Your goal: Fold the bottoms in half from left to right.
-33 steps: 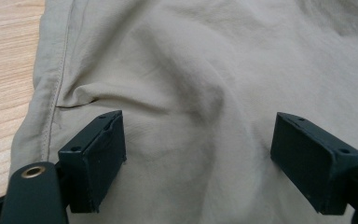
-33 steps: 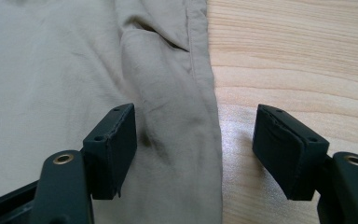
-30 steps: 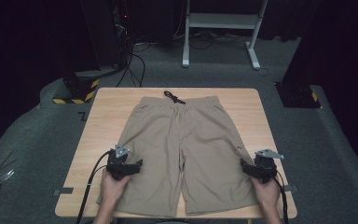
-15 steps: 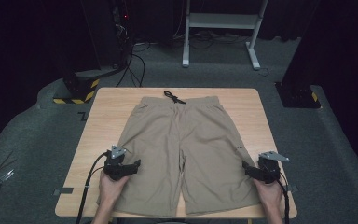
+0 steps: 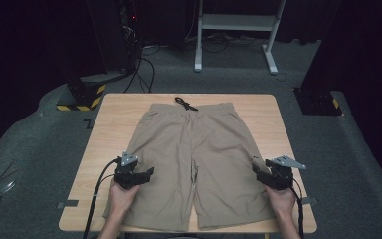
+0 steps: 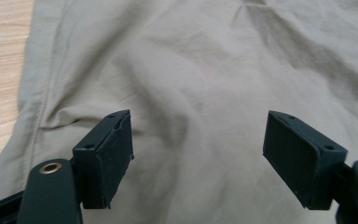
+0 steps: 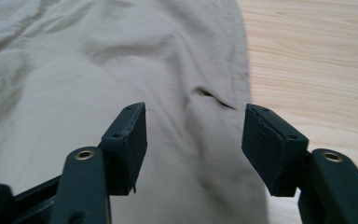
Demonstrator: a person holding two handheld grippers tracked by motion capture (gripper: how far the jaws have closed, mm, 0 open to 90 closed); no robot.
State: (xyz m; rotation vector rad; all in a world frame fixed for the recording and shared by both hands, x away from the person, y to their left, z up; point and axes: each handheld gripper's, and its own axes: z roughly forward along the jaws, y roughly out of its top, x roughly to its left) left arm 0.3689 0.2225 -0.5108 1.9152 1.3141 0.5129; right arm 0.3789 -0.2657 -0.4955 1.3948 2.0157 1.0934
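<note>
A pair of khaki shorts (image 5: pixel 199 154) lies flat on the wooden table (image 5: pixel 114 109), waistband and black drawstring (image 5: pixel 185 104) at the far side. My left gripper (image 5: pixel 138 175) hovers over the left leg of the shorts (image 6: pixel 205 84), jaws wide apart with nothing between them. My right gripper (image 5: pixel 264 174) hangs over the outer edge of the right leg (image 7: pixel 121 70), also open and empty, with bare table wood (image 7: pixel 317 60) to its right.
The table's front edge (image 5: pixel 189 230) lies just below the hems. Dark floor surrounds the table, with a white frame (image 5: pixel 238 22) behind, yellow-black striped bases (image 5: pixel 79 97) at back left and a black base (image 5: pixel 318 102) at back right.
My right gripper has drawn back toward the table's front edge along the right leg. The left gripper has shifted only slightly. The shorts lie unchanged.
</note>
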